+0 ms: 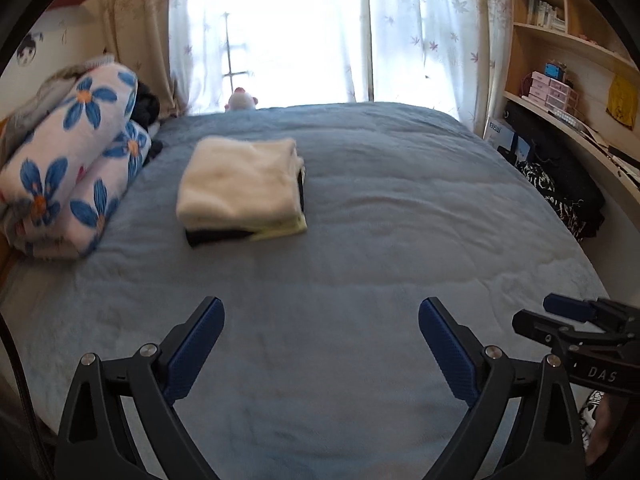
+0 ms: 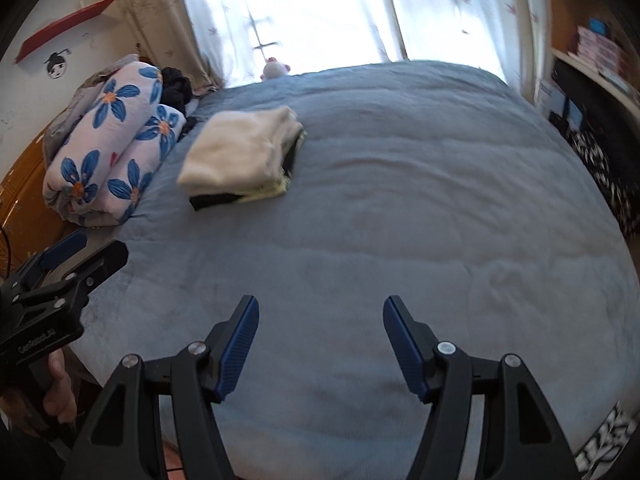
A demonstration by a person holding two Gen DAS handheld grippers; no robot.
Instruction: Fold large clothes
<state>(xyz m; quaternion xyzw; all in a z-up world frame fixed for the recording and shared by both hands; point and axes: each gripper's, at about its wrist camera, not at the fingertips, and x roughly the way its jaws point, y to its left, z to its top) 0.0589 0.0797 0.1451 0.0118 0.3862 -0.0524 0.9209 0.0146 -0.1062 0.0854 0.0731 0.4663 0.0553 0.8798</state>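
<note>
I hold both grippers above the blue fleece-covered bed. Left gripper: fingers spread wide, nothing between them. Right gripper: fingers spread, nothing between them. The cream folded garment lies atop a small folded stack, just beside the rolled blue-flowered white blanket

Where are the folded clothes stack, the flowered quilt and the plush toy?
folded clothes stack point(image 1: 240, 180), left wrist view, cream top layer.
flowered quilt point(image 1: 76, 152), left wrist view, upper roll.
plush toy point(image 2: 275, 67), right wrist view, its body.
</note>
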